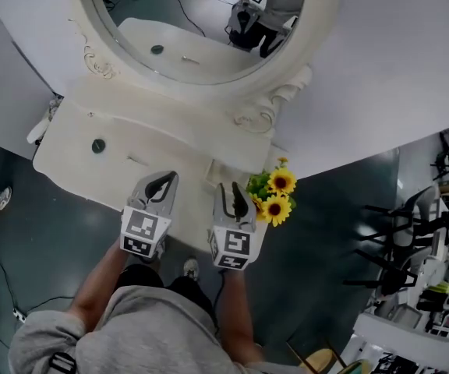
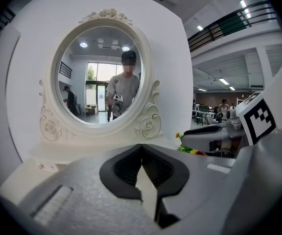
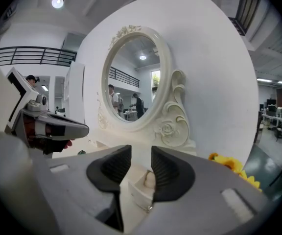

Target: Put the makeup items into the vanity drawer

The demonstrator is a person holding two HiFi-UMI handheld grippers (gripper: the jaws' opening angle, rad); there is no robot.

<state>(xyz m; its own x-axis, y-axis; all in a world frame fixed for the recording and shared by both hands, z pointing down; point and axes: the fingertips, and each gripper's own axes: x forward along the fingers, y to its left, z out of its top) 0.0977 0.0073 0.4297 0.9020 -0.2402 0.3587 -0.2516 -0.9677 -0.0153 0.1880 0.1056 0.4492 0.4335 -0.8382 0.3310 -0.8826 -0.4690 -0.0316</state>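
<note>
Both grippers hang side by side over the front edge of the vanity surface [image 1: 76, 162], neither carrying anything, likely poised to begin. The left gripper [image 1: 162, 181] has its fingers met at the tips, empty; the right gripper [image 1: 235, 197] has its fingers apart, framing what seems a small open drawer [image 3: 137, 195] beside the sunflowers [image 1: 275, 197]. A round dark makeup item [image 1: 98, 145] and a slim one [image 1: 137, 160] lie well left on the surface, not yet stowed.
</note>
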